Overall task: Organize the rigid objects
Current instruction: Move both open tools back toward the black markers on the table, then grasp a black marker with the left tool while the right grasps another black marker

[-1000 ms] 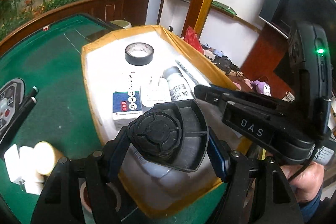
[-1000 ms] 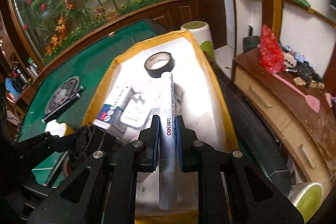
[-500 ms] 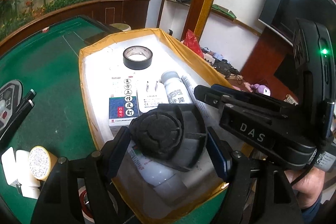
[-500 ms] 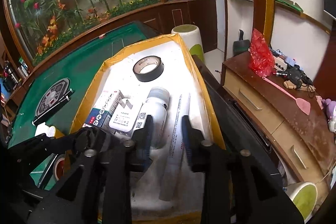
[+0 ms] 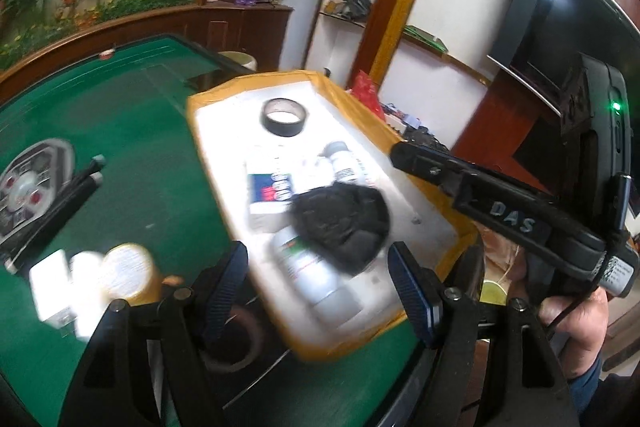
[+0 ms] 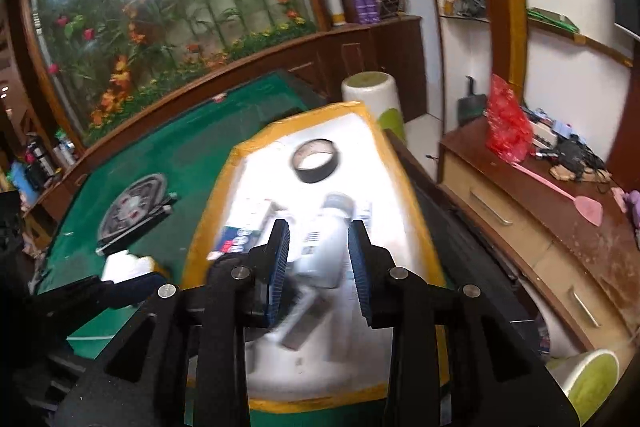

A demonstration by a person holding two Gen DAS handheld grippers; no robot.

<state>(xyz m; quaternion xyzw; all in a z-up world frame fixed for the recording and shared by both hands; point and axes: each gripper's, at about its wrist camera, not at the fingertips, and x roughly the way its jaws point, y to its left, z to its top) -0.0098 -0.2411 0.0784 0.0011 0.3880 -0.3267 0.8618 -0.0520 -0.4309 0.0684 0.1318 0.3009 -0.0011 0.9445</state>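
Note:
A white tray with a yellow rim (image 5: 208, 107) sits on the green felt table (image 5: 140, 147). In it lie a black tape roll (image 5: 283, 117), a blue and white box (image 5: 268, 195), two white bottles (image 5: 344, 163) (image 5: 316, 275) and a black round fan-like piece (image 5: 340, 223) resting across the nearer bottle. My left gripper (image 5: 318, 291) hangs open above the tray's near end, with nothing between its pads. My right gripper (image 6: 319, 263) is open too, above the white bottle (image 6: 324, 247). A blurred white marker (image 6: 365, 214) lies beside that bottle.
Left of the tray on the felt are a round control panel (image 5: 28, 187), black rods (image 5: 60, 211), a yellow-rimmed cylinder (image 5: 128, 275), white blocks (image 5: 52, 287) and a brown tape roll (image 5: 236, 343). A wooden sideboard (image 6: 520, 227) and a white stool (image 6: 370, 91) stand to the right.
The right gripper opened and left the white marker in the tray, then drew back and up. The left gripper let go of the black round piece and pulled back from it.

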